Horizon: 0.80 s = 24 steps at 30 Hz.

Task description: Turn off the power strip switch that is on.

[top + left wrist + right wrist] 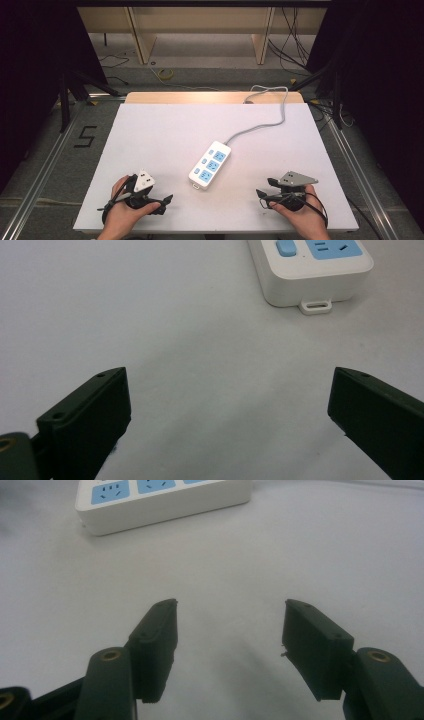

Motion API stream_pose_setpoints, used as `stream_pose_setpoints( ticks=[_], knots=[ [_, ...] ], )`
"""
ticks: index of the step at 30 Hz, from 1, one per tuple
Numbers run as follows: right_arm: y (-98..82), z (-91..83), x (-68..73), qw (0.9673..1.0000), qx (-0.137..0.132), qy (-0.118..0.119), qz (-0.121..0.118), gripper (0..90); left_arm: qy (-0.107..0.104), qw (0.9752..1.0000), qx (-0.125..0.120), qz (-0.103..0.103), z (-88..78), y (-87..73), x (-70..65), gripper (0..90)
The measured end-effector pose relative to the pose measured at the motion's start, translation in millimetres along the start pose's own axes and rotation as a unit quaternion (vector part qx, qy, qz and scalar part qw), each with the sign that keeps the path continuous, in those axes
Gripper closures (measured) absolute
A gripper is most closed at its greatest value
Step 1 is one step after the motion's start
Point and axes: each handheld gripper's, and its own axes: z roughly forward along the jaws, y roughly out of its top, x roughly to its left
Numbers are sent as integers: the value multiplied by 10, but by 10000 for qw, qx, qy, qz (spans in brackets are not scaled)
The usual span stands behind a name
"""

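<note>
Power strip: A white plastic power strip (210,164) with three blue socket faces and blue switch buttons lay slantwise near the middle of the white table top (150,135), its grey cord (260,125) trailing off over the far edge.

Near end: The strip's small hanging tab (315,306) pointed toward the person's side of the table; nothing touched the strip.

Left gripper: The black two-jaw left gripper (165,201), held in the person's left hand (122,212), rested low by the near edge, aimed inward toward the strip; its jaws stood wide apart over bare table, holding nothing.

Right gripper: The black two-jaw right gripper (261,195), in the right hand (302,215), mirrored it on the other side, well apart from the strip, jaws spread and empty.

Step in hand: By the look of it, the start of the approach, with both tools poised and no contact made.

Next move: Likely a reach inward to the strip; a sure grip would call for jaws squared across the narrow body, clear of the cord.
</note>
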Motion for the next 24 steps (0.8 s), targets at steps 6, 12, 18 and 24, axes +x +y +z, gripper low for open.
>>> stream_pose_setpoints(
  ticks=[6, 12, 18, 24],
  knots=[
    [6, -10, 5, 10000, 56, -30, -75, 452, 48, 10000, -18, -20, -7, -8, 19, 58],
    [24, -33, 14, 9999, 67, -102, -93, 587, 88, 9999, -23, -48, -7, -11, 20, 76],
    [36, -63, 13, 9991, 233, -259, -238, 807, 95, 9999, -6, -55, -3, -12, 29, 96],
    [49, -83, 12, 9987, 318, -362, -155, 900, 134, 9999, -11, -70, -3, -14, 37, 113]
  ],
)
